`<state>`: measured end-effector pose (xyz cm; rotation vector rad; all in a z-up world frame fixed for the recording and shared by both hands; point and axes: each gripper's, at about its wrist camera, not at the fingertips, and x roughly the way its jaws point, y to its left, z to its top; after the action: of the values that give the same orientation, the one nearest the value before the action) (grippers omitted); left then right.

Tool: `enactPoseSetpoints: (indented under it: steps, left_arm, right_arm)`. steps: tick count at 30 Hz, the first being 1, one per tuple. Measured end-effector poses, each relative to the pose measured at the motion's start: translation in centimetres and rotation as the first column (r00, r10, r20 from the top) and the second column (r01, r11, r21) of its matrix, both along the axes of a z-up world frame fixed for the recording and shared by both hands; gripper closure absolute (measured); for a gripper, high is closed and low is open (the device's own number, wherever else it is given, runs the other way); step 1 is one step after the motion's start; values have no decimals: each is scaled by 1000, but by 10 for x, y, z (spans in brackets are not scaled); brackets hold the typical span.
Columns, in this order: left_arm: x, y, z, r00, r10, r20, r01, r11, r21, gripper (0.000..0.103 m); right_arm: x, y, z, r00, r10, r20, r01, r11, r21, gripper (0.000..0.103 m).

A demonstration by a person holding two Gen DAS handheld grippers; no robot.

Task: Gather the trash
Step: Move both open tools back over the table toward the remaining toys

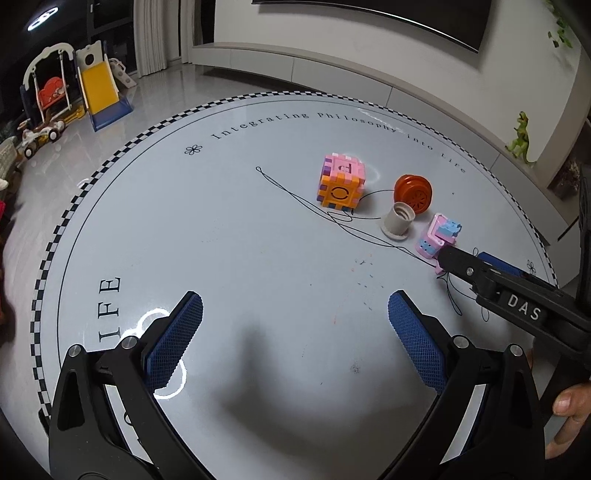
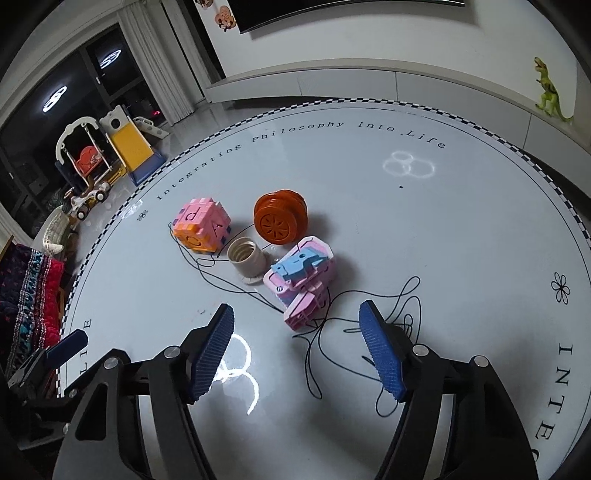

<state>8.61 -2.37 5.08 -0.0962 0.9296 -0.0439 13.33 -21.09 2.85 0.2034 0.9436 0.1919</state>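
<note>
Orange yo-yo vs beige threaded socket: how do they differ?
The orange yo-yo stands on edge, spoked face toward the right wrist camera; the beige threaded socket stands tilted on its flange, open mouth up. The yo-yo is a grooved disc and looks larger; the socket is a hollow cylinder. Both sit on the round table, black string around them.

Round white tabletop [image 1: 221,229]: checkered rim, with lettering printed along the rim. You can see lamp glare on its near-left part.

Floor beyond the tabletop's far-left edge: yellow slide [image 1: 99,86], with a swing [image 1: 50,92] just beside it on the left and a toy car [image 1: 40,138] nearer the tabletop.

Beyond the far edge: long low cabinet [image 1: 332,70] and a dark TV [image 1: 406,11] above it. A curtain [image 1: 149,37] hangs left of the cabinet.

Past the far-right edge: green dinosaur [image 1: 521,138], upright on a ledge.

Right wrist view: patterned blanket [image 2: 33,295] off the left edge, dark window [image 2: 37,110] behind the slide, and stickers [image 2: 223,16] on the wall.
</note>
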Motion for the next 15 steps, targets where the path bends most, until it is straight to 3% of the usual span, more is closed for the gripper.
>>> enactPoseSetpoints:
  steps: [15]
  left_arm:
    - [27,-15,-17,999,-5,-48,4,1000,-15,6]
  right_arm:
    - [35,1,-9,1000,-13,-20,12,999,-44,50]
